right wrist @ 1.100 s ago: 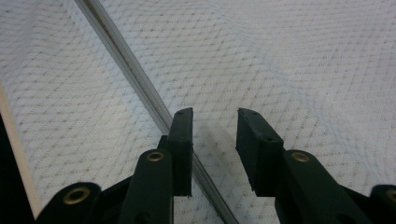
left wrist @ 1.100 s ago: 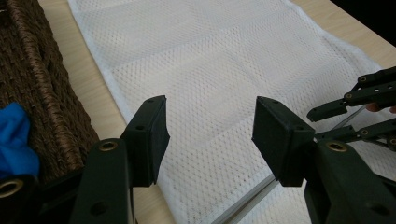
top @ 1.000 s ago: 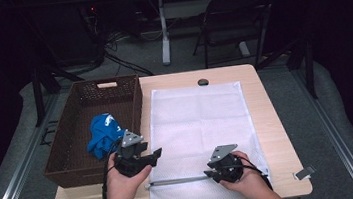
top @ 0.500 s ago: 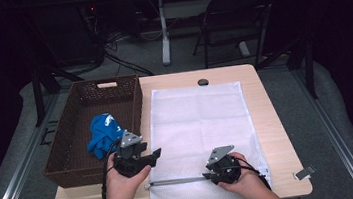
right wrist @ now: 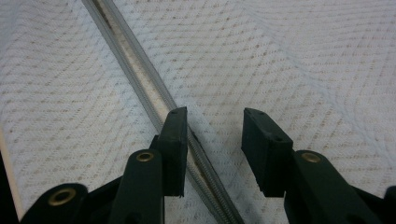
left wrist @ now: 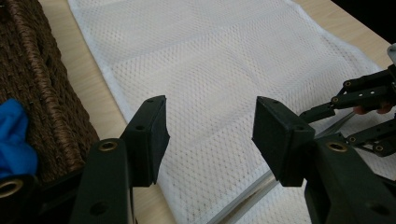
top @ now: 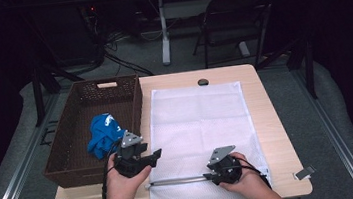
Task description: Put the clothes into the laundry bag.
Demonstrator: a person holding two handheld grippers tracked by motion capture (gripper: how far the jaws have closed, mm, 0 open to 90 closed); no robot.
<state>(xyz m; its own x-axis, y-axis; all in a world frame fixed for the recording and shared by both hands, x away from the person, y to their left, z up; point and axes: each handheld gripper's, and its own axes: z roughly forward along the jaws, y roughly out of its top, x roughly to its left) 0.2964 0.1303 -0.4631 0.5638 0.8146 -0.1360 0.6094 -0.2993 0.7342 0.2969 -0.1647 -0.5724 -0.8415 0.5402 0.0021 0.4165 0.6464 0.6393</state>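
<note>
A white mesh laundry bag (top: 198, 127) lies flat on the table (top: 265, 99) beside the brown basket (top: 70, 157), its zipper (top: 179, 181) running along the near edge. The left gripper (top: 154, 155) hovers with jaws apart and empty. The right gripper (right wrist: 212, 140) has just been opening its jaws, the zipper running between them unclamped.

We see even overhead light on the table (top: 267, 119), dark surroundings, soft high-view detail, and slightly blurred foreground in both gripper views.
</note>
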